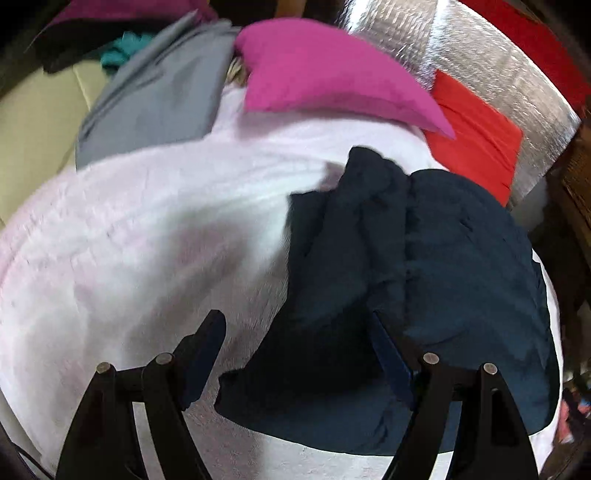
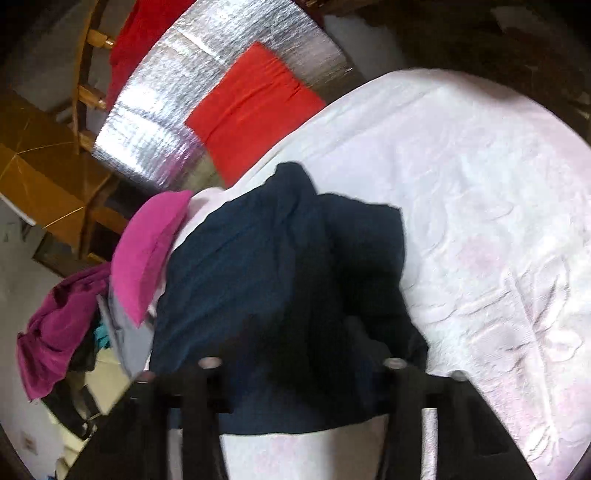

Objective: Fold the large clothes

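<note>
On the pale pink-white embossed cover [image 1: 129,258] that is spread over the tabletop lies the dark navy garment [image 1: 424,295], bunched and wrinkled, with a thick fold that runs down its middle. In my left view it is on the right part of the cover; in my right view it is directly before me, in the lower centre.

My left fingers [image 1: 295,354] stand wide apart above the near edge of the garment. One finger is over the bare cover, the other is over the navy cloth, and nothing is pressed between them, so they are open.

My right fingers [image 2: 303,369] are narrower. The navy cloth fills the space between them and hides their tips in shadow, so I cannot tell if they grip it or only rest over it.

Beyond the garment, a magenta folded piece [image 1: 332,77] lies on the far edge of the cover, and beside it a grey cloth [image 1: 159,99]. A red-orange folded cloth [image 2: 255,110] lies on a silver foil sheet [image 2: 155,122], just next to the cover. Farther away a purple garment [image 2: 59,332] hangs in a heap with some teal cloth [image 1: 122,51]. A wooden chair [image 2: 88,96] with red cloth [image 2: 144,33] on it stands behind the foil.
</note>
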Demonstrator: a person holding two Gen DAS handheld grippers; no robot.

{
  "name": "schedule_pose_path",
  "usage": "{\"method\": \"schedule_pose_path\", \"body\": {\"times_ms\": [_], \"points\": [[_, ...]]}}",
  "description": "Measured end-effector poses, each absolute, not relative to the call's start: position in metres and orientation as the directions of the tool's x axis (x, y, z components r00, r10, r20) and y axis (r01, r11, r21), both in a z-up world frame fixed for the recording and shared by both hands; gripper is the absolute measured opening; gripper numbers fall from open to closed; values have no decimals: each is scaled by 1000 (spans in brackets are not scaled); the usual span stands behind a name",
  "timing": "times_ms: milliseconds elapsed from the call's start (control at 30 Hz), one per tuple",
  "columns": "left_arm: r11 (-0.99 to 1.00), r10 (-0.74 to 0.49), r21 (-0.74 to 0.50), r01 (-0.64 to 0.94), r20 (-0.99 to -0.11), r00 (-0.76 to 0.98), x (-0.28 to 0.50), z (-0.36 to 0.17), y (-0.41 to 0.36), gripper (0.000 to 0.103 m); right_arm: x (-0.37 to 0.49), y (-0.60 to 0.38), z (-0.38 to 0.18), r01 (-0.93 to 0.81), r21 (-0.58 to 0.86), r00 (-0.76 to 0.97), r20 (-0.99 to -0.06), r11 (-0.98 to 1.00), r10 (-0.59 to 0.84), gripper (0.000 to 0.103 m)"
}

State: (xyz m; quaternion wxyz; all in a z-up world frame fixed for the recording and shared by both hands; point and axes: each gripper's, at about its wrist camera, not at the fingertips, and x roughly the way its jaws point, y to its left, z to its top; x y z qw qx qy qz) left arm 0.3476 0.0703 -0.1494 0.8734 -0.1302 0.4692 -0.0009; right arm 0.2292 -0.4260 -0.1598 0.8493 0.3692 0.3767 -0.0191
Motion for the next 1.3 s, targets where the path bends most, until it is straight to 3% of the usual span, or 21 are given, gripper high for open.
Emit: {"method": "schedule_pose_path", "body": {"times_ms": [100,200,367,400,467,633,833,900,933,1000,1067,1200,1300], "points": [[964,-133,-231,-130,-846,516,351,-164,68,80,241,-420,-171,325,585,678,-692,743,248,41],[961,-137,-236,-144,-859,494,353,-171,69,85,258,-415,-193,363,531,603,-760,765,241,34],[964,-141,-234,-122,-848,511,349,-156,76,85,256,-426,-184,336,571,630,-727,749,271,38],[963,-149,-244,-118,-841,520,349,-153,80,85,253,-434,-180,336,588,652,-709,736,269,41],[952,-190,-289,-105,-820,539,348,-147,90,85,247,-449,-174,368,587,678,-700,721,224,69],[890,-343,-447,-93,-788,511,355,-153,106,85,247,-472,-187,418,608,688,-697,675,203,71],[872,-408,-481,-94,-819,404,374,-177,91,85,275,-469,-218,417,625,627,-724,660,289,71],[851,-441,-514,-104,-809,387,374,-183,89,85,283,-464,-227,406,647,629,-710,646,316,76],[835,-464,-539,-108,-796,388,374,-185,89,85,285,-460,-226,396,638,635,-709,660,305,76],[817,-485,-567,-105,-774,406,373,-184,89,83,289,-453,-222,363,649,655,-688,668,312,53],[813,-494,-577,-76,-753,434,371,-177,87,74,285,-446,-210,358,627,670,-688,692,277,37],[836,-458,-544,-68,-762,458,368,-170,84,71,282,-425,-188,319,526,698,-693,788,181,36],[851,-428,-512,-118,-806,408,372,-188,85,78,289,-432,-214,380,507,627,-756,774,187,43]]}}
